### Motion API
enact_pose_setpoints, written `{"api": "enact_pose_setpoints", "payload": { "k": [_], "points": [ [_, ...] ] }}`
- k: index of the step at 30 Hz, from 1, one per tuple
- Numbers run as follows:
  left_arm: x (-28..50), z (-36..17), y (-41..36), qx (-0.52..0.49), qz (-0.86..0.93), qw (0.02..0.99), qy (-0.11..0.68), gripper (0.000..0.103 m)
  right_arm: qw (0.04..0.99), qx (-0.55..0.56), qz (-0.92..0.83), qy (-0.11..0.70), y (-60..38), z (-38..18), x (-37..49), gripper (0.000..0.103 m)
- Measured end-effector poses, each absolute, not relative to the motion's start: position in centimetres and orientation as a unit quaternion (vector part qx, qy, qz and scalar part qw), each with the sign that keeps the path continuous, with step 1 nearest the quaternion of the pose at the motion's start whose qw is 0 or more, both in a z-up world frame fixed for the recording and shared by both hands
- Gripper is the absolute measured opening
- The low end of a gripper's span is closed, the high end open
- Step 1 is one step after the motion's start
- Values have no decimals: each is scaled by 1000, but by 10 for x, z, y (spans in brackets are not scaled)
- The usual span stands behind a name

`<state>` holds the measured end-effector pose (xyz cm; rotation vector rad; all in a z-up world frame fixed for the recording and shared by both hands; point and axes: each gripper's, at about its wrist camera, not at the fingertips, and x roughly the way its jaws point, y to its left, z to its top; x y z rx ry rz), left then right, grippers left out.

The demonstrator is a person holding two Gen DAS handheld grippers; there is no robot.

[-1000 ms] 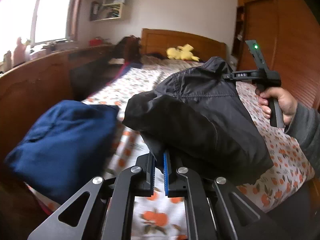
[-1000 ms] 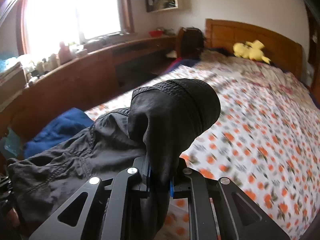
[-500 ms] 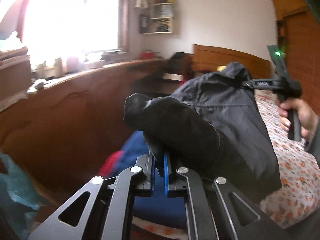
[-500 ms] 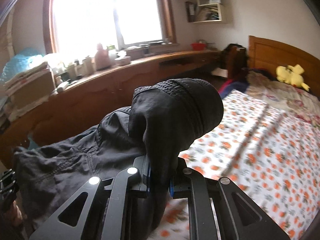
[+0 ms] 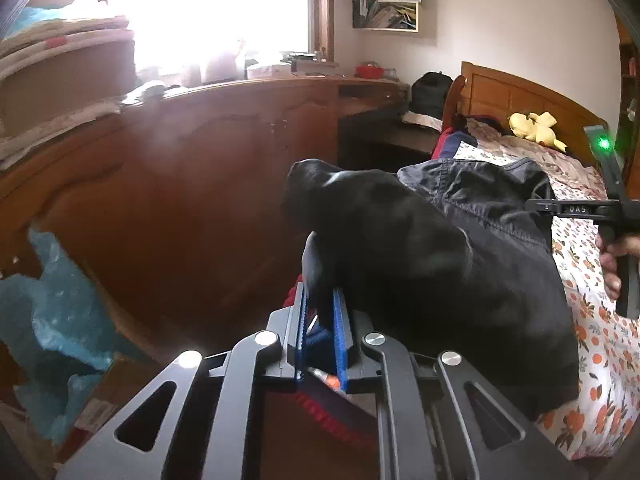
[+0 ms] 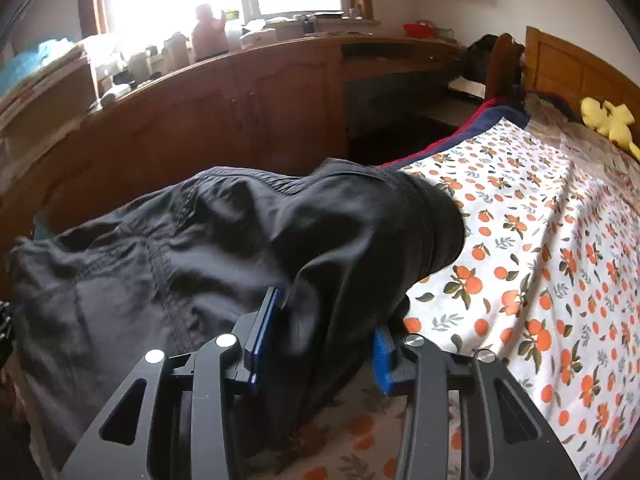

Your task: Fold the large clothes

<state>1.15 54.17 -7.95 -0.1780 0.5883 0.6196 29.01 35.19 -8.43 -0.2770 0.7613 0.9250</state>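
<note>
My left gripper (image 5: 320, 308) just parting, crumpled black jacket (image 5: 432, 264) loose between its ribbed blue pads, my right gripper (image 6: 324, 332) just spread around its limp fold, orange-print sheet (image 6: 540, 240) beyond

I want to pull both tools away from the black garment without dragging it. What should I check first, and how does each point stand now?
1. Right tool let go: ok. Its jaws have just been opening and stand wide, with the black garment slack between them.
2. Left tool let go: cannot tell. Its jaws have just been opening, the gap is narrow and cloth is between the pads.
3. Garment resting on the floral bedsheet: ok at the right end; at the left end cannot tell.
4. Fold neat: not ok, bunched and wrinkled.
5. Retreat path for the right tool: ok, only bare sheet beside it.
</note>
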Motion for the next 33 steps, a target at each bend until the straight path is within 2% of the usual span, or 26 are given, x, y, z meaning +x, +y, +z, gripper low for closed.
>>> {"api": "enact_pose_setpoints", "payload": {
  "k": [6,11,16,22,29,30,32,33],
  "points": [
    [-7,-48,506,-66,290,922,247,14,821,-153,452,314,329,-70,265,42],
    [21,-28,481,-48,252,934,248,15,811,-158,479,298,317,-62,238,43],
    [56,-45,495,-45,262,921,285,15,802,-160,503,281,306,-52,210,43],
    [69,-90,546,-75,292,892,337,15,794,-154,520,274,282,-41,185,45],
    [63,-92,541,-75,304,892,325,15,796,-144,522,270,251,-36,173,45],
    [60,-89,538,-74,304,893,324,17,797,-141,522,269,247,-34,172,45],
    [56,-83,531,-67,313,893,316,34,800,-137,520,265,237,-30,169,45],
    [55,-80,526,-65,318,893,312,53,801,-135,520,263,233,-28,168,45]
  ]
}}
